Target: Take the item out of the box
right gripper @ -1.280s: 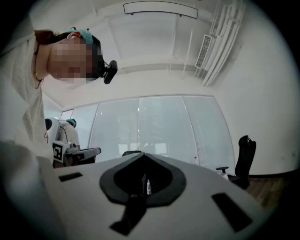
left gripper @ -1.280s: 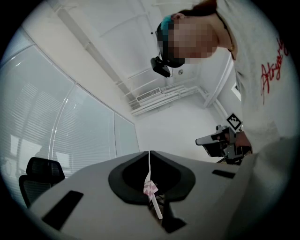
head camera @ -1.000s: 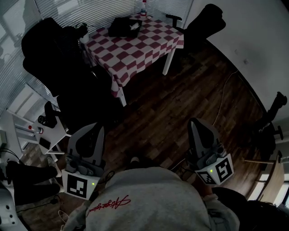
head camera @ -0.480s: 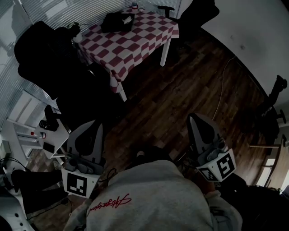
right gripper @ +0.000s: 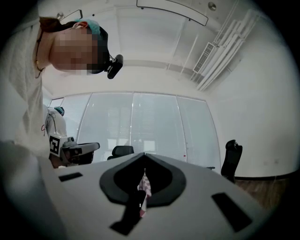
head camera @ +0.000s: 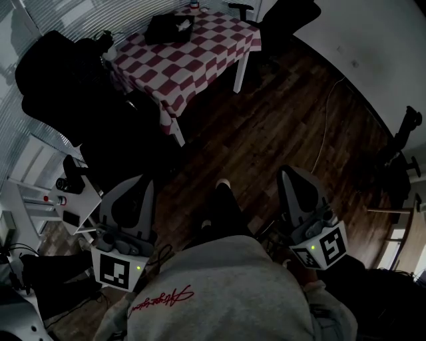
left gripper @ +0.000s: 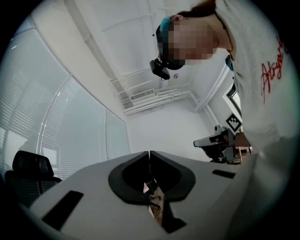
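Note:
Far ahead stands a table under a red-and-white checked cloth. A dark box lies on its far end, with something pale showing at its top. My left gripper and right gripper are held close to my body, far short of the table. Each one's jaws meet in a thin line with nothing between them, as the left gripper and right gripper show in their own views. A strip of the checked cloth shows behind the right jaws.
Black chairs crowd the table's left side, and another office chair stands behind it. A white shelf unit is at my left. A cable runs over the wooden floor, and a stand is at the right. My foot is forward.
The table and box have drifted up and left in the head view. My leg and foot have come forward between the grippers. Both grippers keep their places and stay shut.

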`<state>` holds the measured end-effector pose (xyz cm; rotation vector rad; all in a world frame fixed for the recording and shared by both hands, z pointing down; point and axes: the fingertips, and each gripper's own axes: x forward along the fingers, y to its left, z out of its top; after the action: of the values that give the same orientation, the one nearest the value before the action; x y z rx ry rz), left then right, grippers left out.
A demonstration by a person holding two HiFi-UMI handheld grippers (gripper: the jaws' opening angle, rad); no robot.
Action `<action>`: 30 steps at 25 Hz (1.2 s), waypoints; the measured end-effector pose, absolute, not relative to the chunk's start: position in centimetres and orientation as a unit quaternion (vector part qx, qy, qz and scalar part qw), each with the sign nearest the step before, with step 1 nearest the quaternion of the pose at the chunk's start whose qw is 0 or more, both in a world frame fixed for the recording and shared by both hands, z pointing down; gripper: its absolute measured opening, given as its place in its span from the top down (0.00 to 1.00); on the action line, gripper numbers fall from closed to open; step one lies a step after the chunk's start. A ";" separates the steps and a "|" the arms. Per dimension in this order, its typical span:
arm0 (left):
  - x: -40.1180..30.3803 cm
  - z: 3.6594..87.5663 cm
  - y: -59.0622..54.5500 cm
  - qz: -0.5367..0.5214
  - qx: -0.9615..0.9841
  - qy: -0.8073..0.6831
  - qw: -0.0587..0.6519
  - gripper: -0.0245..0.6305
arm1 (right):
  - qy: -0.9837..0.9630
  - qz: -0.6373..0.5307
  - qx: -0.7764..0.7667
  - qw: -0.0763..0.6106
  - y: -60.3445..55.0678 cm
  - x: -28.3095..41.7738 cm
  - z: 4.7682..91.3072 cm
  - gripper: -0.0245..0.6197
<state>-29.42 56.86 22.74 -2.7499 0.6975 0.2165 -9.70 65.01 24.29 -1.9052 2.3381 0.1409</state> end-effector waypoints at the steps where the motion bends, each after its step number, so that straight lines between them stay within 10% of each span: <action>1: -29.4 22.8 56.8 0.074 -0.956 0.243 0.147 0.93 | 0.774 0.046 -0.629 0.062 64.8 -9.7 24.3 0.95; 30: -24.8 21.9 45.8 0.081 -0.942 0.284 0.158 0.93 | 0.798 0.054 -0.596 0.075 52.1 -4.6 23.2 0.95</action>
<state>-24.77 45.77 21.94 -2.6951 0.8122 0.2324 -4.56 52.10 23.22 -1.7872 2.3934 0.1634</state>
